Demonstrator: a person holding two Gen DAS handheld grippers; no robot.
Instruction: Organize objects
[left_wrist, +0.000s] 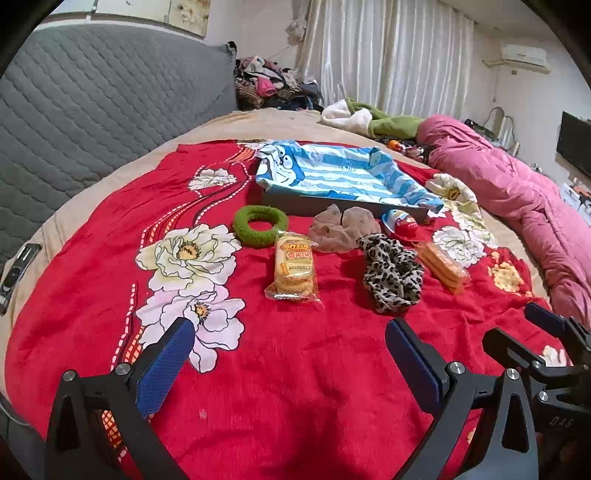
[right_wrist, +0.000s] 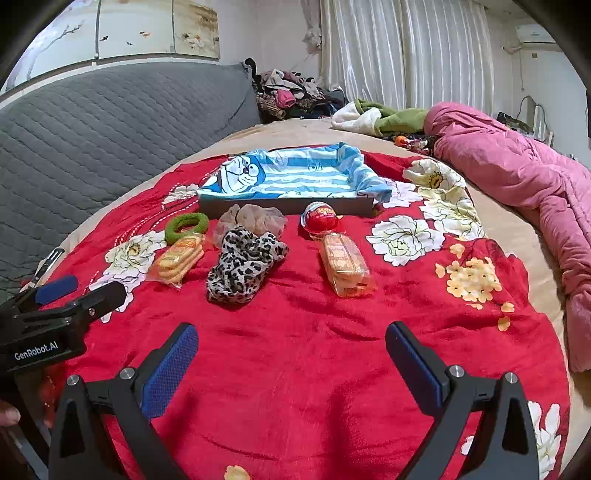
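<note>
On a red flowered blanket (left_wrist: 295, 350) lie a green scrunchie (left_wrist: 260, 225), a beige sheer scrunchie (left_wrist: 341, 227), a leopard-print scrunchie (left_wrist: 391, 277), a red egg-shaped candy (left_wrist: 402, 225) and two biscuit packs (left_wrist: 293, 269) (left_wrist: 443, 266). Behind them stands a shallow box lined with a blue striped cartoon cloth (left_wrist: 343, 177). My left gripper (left_wrist: 290, 350) hovers open over the near blanket with nothing between its fingers. My right gripper (right_wrist: 291, 350) is likewise open and empty. The same box (right_wrist: 291, 177), leopard scrunchie (right_wrist: 243, 269) and right biscuit pack (right_wrist: 345, 267) show in the right wrist view.
A grey quilted headboard (left_wrist: 92, 110) rises at the left. A pink quilt (left_wrist: 517, 192) lies rolled along the right side. Piled clothes (left_wrist: 273, 85) and a green and white garment (left_wrist: 369, 118) sit at the back before white curtains. A small dark device (left_wrist: 18, 273) lies at the bed's left edge.
</note>
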